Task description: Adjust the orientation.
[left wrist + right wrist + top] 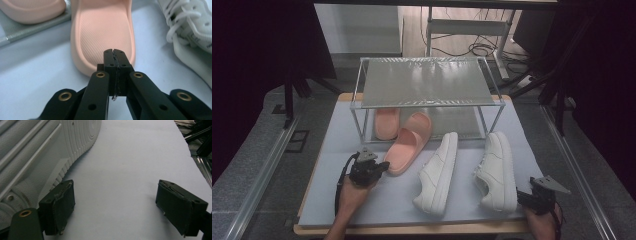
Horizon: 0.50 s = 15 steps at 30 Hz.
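High view: the left tongs (382,167) are seen at the heel of a pink slipper (408,146) that lies on the blue-grey tabletop (337,145), its toe under a clear rack (427,82). From the left gripper view the jaws are pressed together just over the slipper's heel rim (82,67); whether the rim is pinched cannot be told. The second pink slipper (386,123) lies under the rack. The right tongs (115,205) are spread beside a white sneaker (497,170), with nothing between them.
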Available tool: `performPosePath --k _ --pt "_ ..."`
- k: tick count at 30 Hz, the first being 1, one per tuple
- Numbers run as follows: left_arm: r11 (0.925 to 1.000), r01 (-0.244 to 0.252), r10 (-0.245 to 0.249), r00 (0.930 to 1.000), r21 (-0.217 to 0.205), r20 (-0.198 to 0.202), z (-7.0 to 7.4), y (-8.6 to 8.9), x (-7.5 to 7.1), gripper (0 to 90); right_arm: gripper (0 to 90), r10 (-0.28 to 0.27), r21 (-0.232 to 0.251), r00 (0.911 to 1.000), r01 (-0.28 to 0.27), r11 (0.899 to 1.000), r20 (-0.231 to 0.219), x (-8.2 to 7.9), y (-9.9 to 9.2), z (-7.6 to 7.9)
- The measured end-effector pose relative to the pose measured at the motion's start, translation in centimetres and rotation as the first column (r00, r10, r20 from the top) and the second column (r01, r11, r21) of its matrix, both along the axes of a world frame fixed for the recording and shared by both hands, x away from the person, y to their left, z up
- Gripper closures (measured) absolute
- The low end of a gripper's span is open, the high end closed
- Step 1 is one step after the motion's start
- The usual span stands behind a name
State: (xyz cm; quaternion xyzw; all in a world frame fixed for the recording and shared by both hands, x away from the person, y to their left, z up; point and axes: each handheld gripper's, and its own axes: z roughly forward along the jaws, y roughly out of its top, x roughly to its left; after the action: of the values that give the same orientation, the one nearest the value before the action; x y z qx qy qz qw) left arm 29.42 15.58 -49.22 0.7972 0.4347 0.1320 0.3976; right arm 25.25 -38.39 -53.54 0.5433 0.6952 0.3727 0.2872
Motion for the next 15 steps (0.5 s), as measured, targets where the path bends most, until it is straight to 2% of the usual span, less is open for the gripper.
performPosePath --k 3,15 --pt "0.9994 0.004 -0.004 1.0 0.035 0.005 -0.2 -0.1 -0.4 89.5 15.3 0.0 0.0 1.0 0.0 1.0 0.0 0.0 0.0 0.0" --pt "0.9965 0.012 -0.011 0.9998 0.083 -0.015 -1.5 -0.7 -0.4 89.3 15.3 0.0 0.0 1.0 0.0 1.0 0.0 0.0 0.0 0.0"
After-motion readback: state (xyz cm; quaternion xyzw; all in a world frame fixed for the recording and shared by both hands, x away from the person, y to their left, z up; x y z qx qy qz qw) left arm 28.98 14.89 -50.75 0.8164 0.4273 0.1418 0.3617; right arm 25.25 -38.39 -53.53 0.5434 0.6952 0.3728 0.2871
